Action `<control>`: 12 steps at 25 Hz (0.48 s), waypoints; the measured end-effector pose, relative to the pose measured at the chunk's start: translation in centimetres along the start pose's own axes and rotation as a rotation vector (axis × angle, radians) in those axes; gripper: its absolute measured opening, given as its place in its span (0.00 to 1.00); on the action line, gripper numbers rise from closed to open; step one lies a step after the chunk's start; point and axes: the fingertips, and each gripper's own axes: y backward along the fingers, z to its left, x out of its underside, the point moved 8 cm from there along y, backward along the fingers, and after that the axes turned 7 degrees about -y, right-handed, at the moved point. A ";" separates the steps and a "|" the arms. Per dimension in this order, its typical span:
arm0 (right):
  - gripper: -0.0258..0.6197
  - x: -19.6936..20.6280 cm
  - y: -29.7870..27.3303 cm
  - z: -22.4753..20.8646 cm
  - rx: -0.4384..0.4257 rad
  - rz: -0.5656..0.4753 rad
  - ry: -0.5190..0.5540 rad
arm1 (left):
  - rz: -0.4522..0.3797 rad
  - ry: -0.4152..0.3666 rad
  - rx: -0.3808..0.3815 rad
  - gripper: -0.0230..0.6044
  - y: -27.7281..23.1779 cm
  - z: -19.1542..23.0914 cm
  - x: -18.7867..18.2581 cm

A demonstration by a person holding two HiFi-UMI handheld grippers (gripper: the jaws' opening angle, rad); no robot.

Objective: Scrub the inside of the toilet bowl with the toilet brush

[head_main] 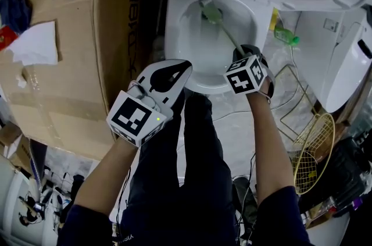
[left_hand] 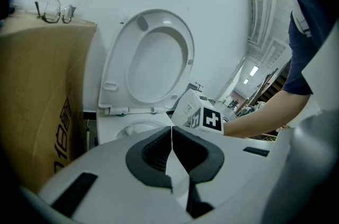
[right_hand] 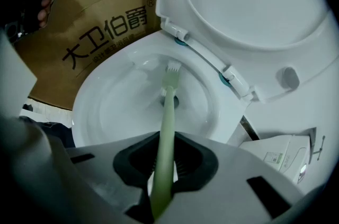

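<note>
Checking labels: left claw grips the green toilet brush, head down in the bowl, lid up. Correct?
No, it's the right claw that grips the toilet brush: the right gripper view shows its jaws shut on the green handle. The left claw is shut on nothing. The rest holds: its head is down in the bowl, lid up.

1. I read the toilet bowl (right_hand: 116, 106) as glossy white ceramic, smooth and wet-looking.
2. The lid (right_hand: 254, 0) looks like smooth, shiny white plastic.
3. The toilet brush (right_hand: 165, 127) is pale green plastic, semi-matt, with white bristles.
4. The left gripper (left_hand: 170, 153) and right gripper (right_hand: 165, 163) have matt light-grey plastic shells. I see black ribbed pads (left_hand: 153, 151) that look like rubber.
5. The cardboard box (head_main: 75, 64) is matt brown paperboard with glossy tape strips.
6. The wire basket (head_main: 314, 149) is thin gold-toned metal.
</note>
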 end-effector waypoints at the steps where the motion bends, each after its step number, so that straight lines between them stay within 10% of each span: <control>1: 0.12 0.3 0.1 -0.6 0.009 0.005 -0.008 | 0.003 -0.001 0.001 0.09 -0.1 0.0 0.0; 12: 0.12 4.8 0.5 -4.3 0.062 0.066 -0.095 | 0.033 -0.012 0.023 0.09 -1.5 -0.9 0.2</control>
